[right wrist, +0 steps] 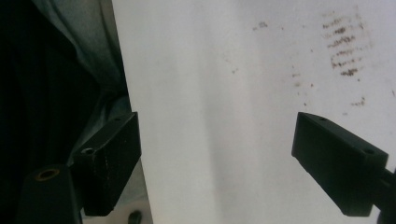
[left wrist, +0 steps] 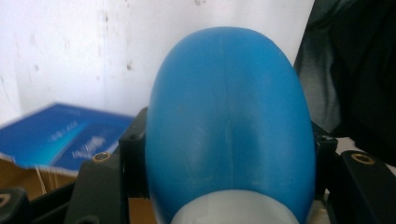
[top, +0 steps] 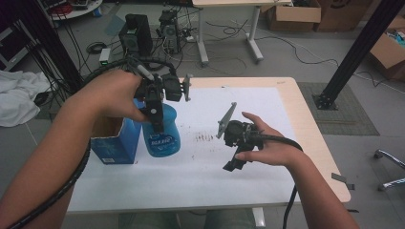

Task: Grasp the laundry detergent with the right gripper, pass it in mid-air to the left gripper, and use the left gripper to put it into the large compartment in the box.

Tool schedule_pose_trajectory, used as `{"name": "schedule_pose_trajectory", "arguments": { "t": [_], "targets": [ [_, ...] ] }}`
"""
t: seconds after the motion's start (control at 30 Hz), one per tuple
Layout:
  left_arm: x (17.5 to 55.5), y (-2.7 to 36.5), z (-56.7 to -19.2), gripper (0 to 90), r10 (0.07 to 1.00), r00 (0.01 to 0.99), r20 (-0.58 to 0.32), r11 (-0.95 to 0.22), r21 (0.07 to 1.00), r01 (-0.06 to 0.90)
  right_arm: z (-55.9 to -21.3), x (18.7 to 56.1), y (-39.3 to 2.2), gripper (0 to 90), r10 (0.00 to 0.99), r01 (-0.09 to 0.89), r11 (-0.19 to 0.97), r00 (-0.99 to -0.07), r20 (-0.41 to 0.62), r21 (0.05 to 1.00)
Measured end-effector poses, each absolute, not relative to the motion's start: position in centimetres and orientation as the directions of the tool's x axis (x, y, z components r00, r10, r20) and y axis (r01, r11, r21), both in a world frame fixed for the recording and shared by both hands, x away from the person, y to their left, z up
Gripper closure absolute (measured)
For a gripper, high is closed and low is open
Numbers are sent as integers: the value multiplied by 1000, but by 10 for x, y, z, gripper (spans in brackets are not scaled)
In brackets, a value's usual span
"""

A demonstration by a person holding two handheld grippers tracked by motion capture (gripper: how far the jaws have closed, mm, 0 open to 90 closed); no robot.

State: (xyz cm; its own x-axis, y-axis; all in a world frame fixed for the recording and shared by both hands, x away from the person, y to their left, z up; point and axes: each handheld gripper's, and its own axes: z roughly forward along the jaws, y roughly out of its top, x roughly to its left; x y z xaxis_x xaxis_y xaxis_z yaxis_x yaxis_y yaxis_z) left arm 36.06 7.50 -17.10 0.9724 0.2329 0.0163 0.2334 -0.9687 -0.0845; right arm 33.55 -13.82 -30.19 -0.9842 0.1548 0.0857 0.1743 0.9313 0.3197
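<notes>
Two tongs are in play over the bench [top: 305, 119]. Left tongs [top: 157, 125] point downward and pinch the blue bottle [top: 161, 136], which stands upright near the left edge, its long axis vertical, touching or just beside an open blue carton [top: 112, 143]. Right tongs [top: 235, 164] hover spread and empty nearer the front middle, well apart from the bottle, which lies to their left. Judged from this, the left hand [top: 112, 95] is the nearer and controls any coming move. Bench surface: white sheet [top: 191, 176] with a dark smudge [top: 205, 138] mid-bench. Beyond: floor cables, computer towers [top: 136, 33], cardboard boxes [top: 291, 16].
</notes>
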Motion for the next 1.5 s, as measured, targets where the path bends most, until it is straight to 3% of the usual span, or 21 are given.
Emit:
{"name": "schedule_pose_trajectory", "arguments": {
  "t": [0.2, 0.4, 0.73, 1.13, 1.5],
  "targets": [
    [370, 88, -146, 381, 388, 921, -8, -919, -76, 387, -297, 337, -141, 156, 149, 157, 957, -987, 52, 245],
    [381, 108, -119, 381, 547, 837, 4, -835, -61, 546, -292, 337, -143, 156, 152, 158, 961, -987, 41, 229],
    [404, 146, -85, 381, 824, 565, 35, -564, -48, 825, -289, 334, -143, 156, 123, 127, 967, -992, 33, 221],
    [410, 185, -76, 382, 944, 327, 38, -326, -43, 944, -292, 333, -147, 159, 126, 133, 971, -991, 48, 200],
    [415, 220, -79, 382, 989, 135, 56, -136, 2, 991, -292, 334, -143, 158, 126, 132, 974, -991, 47, 186]
  ]
}}
